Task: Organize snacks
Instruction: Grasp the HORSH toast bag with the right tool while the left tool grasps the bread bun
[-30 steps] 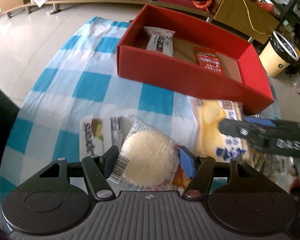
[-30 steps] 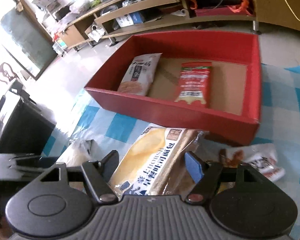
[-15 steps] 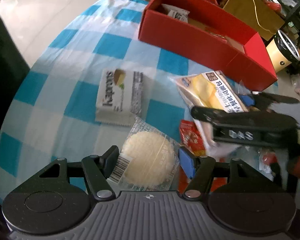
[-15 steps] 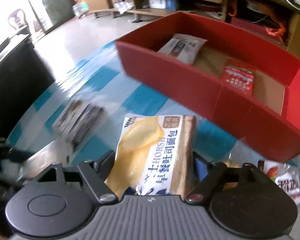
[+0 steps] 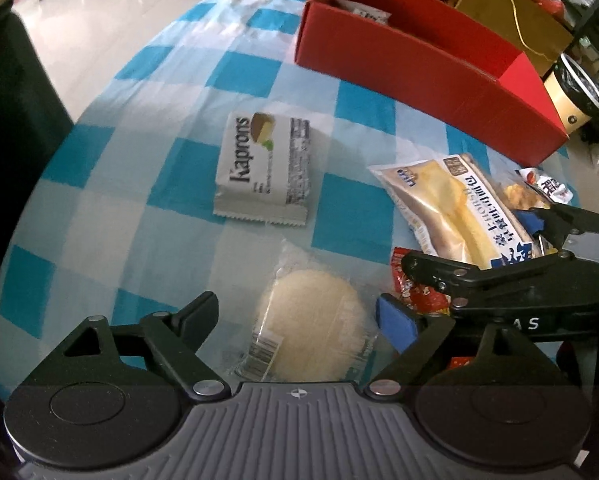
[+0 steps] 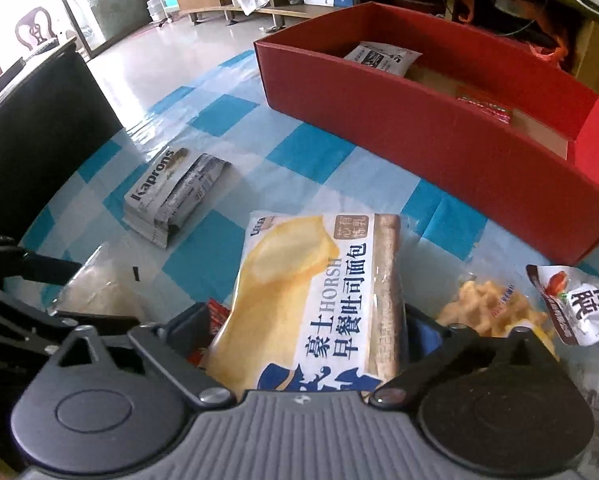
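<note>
My left gripper [image 5: 299, 316] is open, its fingers on either side of a round rice cracker packet [image 5: 309, 328] lying on the checked cloth. My right gripper [image 6: 305, 320] is shut on a yellow HORSH toast bread pack [image 6: 311, 292] and holds it above the table; it also shows in the left wrist view [image 5: 455, 208]. A red box [image 6: 439, 136] stands at the back with a white packet [image 6: 381, 56] and a red packet [image 6: 485, 106] inside. A grey Kaprons packet [image 5: 261, 168] lies in the middle.
A red snack packet [image 5: 417, 288] lies under the right gripper. A bag of yellow crisps [image 6: 487, 304] and a white-brown nut packet [image 6: 575, 304] lie at the right. A dark chair [image 6: 31, 132] stands left of the table. A bin [image 5: 575, 96] stands beyond the box.
My right gripper has closed on the bread pack and lifted it. My left gripper has opened wider and let go of the cracker packet; both have drawn back from the red box.
</note>
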Demonstrator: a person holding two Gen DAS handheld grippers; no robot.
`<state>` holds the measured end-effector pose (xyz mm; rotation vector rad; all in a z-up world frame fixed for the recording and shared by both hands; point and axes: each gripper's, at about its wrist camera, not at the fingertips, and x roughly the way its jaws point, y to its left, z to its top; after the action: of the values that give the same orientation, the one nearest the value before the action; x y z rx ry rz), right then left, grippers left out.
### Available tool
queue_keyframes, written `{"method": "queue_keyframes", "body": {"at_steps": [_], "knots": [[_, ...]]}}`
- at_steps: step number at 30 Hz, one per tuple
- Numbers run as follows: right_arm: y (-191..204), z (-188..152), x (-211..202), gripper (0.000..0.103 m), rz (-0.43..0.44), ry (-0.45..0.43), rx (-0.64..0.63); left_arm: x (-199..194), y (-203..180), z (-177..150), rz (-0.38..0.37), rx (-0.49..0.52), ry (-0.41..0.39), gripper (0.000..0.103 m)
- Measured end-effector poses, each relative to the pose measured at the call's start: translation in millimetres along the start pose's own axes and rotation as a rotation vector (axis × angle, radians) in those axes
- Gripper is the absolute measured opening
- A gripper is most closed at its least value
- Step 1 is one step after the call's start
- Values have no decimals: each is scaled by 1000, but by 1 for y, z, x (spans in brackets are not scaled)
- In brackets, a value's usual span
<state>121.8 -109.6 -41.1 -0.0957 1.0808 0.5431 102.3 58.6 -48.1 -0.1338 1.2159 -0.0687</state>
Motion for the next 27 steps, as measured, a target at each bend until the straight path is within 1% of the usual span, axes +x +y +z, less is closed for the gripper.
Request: {"method": "queue_keyframes", "body": {"at_steps": [3, 6, 9, 10, 12, 14, 18, 20, 21, 22, 25, 27], "knots": [[2, 0, 2, 103, -13, 1, -11, 3, 3, 0, 2, -3, 8, 95], [6, -1, 5, 103, -37, 4, -33, 3, 0, 0, 18, 22, 6, 98], [7, 0, 5, 102, -39, 16, -56, 4, -2, -1, 21, 39, 7, 98], [6, 0, 4, 100, -40, 15, -57, 5, -4, -1, 23, 60, 13, 99], [4, 0, 0, 88, -45, 9, -53, 6, -10, -4, 37, 97, 17, 99], [3, 0, -3, 81, -37, -2, -45, 6, -17, -6, 58, 144, 9, 99], [2, 0, -8, 76, -34, -9, -25, 8, -21, -7, 69, 177, 8, 99], [3, -1, -14, 74, -43, -26, -24, 9, -20, -6, 58, 175, 14, 95], [2, -1, -17, 72, -42, -35, -15, 8, -19, -6, 38, 171, 16, 88], [1, -1, -22, 71, -37, -45, 1, 7, -18, -6, 17, 167, 21, 84], [-3, -4, -33, 68, -19, -61, 35, 5, -19, -5, 18, 168, 21, 80], [-4, -7, -33, 68, -25, -57, 50, 5, -20, -5, 19, 163, 24, 79]]}}
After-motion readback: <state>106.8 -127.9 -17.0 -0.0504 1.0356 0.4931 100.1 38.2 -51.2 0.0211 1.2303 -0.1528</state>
